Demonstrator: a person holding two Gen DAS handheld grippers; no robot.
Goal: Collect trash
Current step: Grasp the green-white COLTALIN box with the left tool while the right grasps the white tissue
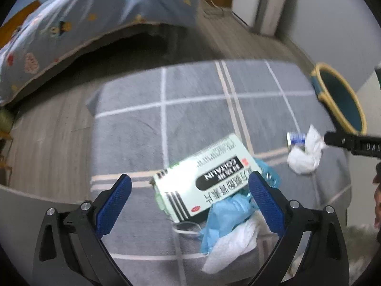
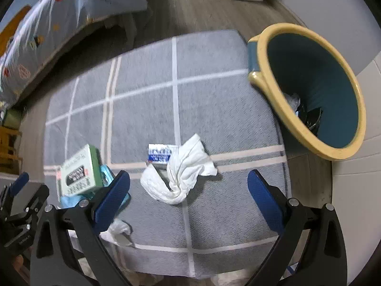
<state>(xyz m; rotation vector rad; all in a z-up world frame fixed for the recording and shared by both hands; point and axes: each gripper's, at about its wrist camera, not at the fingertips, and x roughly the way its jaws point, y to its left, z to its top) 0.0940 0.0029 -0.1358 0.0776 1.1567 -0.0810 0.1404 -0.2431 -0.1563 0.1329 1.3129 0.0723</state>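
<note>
The left claw (image 1: 190, 186) hangs spread wide over the near part of the grey rug with pale grid lines (image 1: 190, 90), its blue-padded fingers (image 1: 114, 205) apart on either side of a pale green cardboard medicine box with black print (image 1: 204, 178), gripping nothing; the box lies tilted on a crumpled light-blue plastic bag (image 1: 226, 214), with a crumpled white tissue (image 1: 231, 245) beside that toward the rug's near edge. The right claw (image 2: 188, 186) is likewise spread and empty, poised just short of a twisted white paper towel (image 2: 183, 174) near the middle of the rug, which lies against a small blue-and-white foil wrapper (image 2: 159, 153). Further right, off the rug's far right corner, the teal plastic wastebasket with a yellow rim (image 2: 273, 90) stands on the wooden floor (image 2: 202, 9), tipped toward the camera in the fisheye view; something dark and a bit of clear plastic already sit at its bottom, so some collecting seems done, yet the box, bag, tissue, towel and wrapper all remain on the rug. Judging by this, most of the job is left. Beyond the rug's far left side a bed with a blue patterned quilt (image 2: 47, 23) overhangs the floor, well apart from the trash; nothing blocks the path between the litter and the basket.
</note>
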